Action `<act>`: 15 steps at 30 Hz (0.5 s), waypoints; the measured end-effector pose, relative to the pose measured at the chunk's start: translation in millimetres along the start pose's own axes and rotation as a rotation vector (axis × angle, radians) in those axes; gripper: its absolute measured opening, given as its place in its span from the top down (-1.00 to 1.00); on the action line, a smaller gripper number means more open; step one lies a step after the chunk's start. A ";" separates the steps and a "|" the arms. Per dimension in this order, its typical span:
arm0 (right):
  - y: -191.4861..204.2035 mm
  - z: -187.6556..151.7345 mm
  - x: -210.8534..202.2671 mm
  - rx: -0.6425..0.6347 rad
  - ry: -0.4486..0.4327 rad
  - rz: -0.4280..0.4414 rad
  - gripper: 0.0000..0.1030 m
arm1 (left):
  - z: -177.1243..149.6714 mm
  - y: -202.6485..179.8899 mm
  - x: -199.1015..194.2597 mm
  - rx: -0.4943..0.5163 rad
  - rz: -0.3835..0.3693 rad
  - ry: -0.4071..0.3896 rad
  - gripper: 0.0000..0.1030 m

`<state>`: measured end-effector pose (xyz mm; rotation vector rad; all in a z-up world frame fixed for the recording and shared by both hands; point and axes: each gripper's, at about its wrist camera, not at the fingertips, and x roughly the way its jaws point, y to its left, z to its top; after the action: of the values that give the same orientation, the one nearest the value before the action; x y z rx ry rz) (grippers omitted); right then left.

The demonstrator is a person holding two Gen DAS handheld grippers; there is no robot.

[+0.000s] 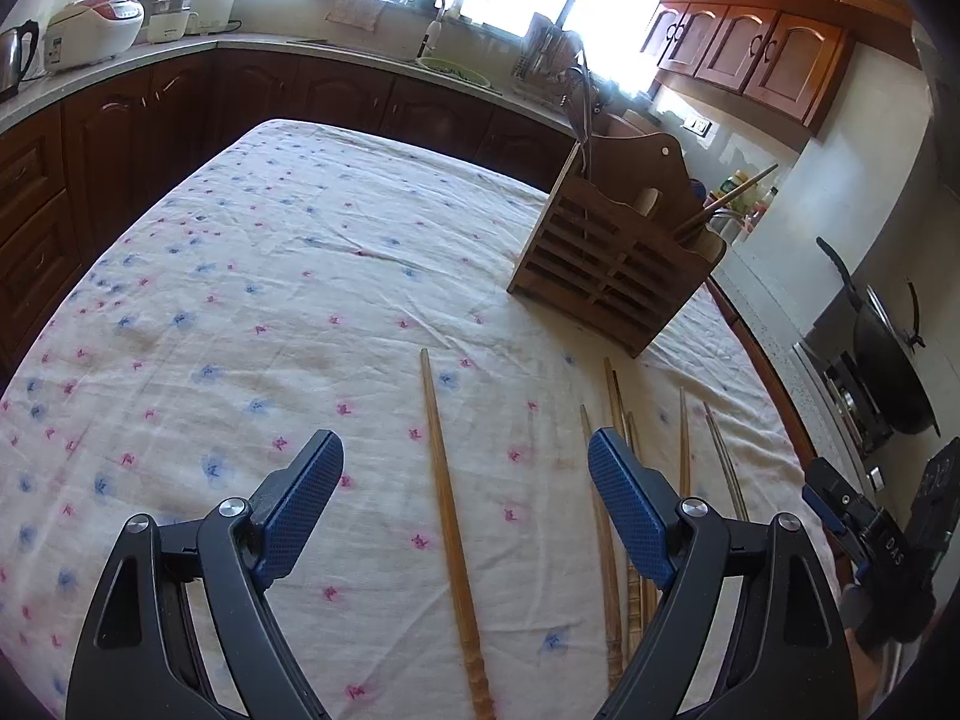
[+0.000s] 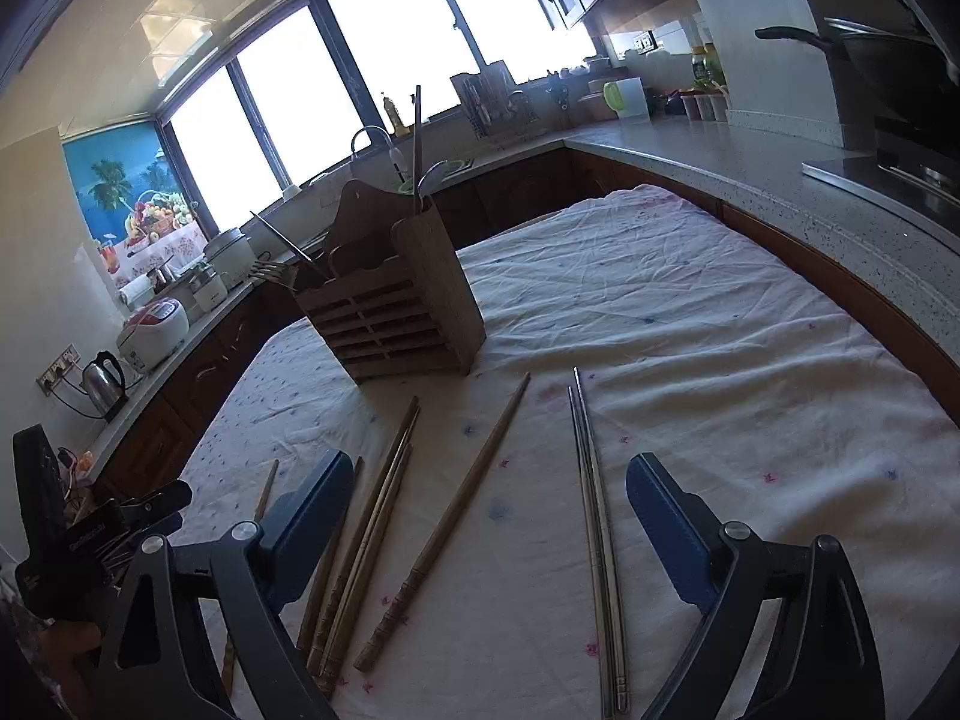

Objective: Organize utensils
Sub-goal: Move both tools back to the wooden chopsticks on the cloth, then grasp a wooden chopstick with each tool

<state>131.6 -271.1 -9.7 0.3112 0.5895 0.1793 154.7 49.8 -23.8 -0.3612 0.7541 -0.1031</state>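
My left gripper (image 1: 465, 450) and right gripper (image 2: 489, 474) have wide-open, empty fingers, the chopsticks (image 2: 444, 528) lie loose on the table (image 2: 690, 360) near the wooden holder (image 2: 396, 312), so most sorting is left.

Only legible text: "DAS", white letters on the dark body of the right gripper (image 1: 888, 540), at 4 o'clock in the left wrist view. Small white lettering on the left gripper (image 2: 84, 546), at 8 o'clock in the right wrist view: too small to read.
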 end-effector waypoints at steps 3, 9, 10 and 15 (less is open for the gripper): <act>3.0 3.0 11.9 -0.009 0.036 -0.009 -0.58 | 4.8 -3.7 11.8 0.030 0.017 0.036 -0.65; 6.1 13.2 44.0 -0.021 0.114 -0.023 -0.32 | 13.8 -6.8 41.9 0.060 0.024 0.117 -0.25; 6.5 14.8 50.5 -0.025 0.130 -0.029 -0.26 | 15.4 -7.2 46.9 0.065 0.026 0.130 -0.20; 9.2 24.7 85.0 -0.042 0.199 -0.050 -0.04 | 22.3 -8.7 66.5 0.088 0.042 0.173 -0.03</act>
<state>214.4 -246.8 -31.2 0.2384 0.7890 0.1752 218.7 33.4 -49.0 -0.2552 0.9249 -0.1290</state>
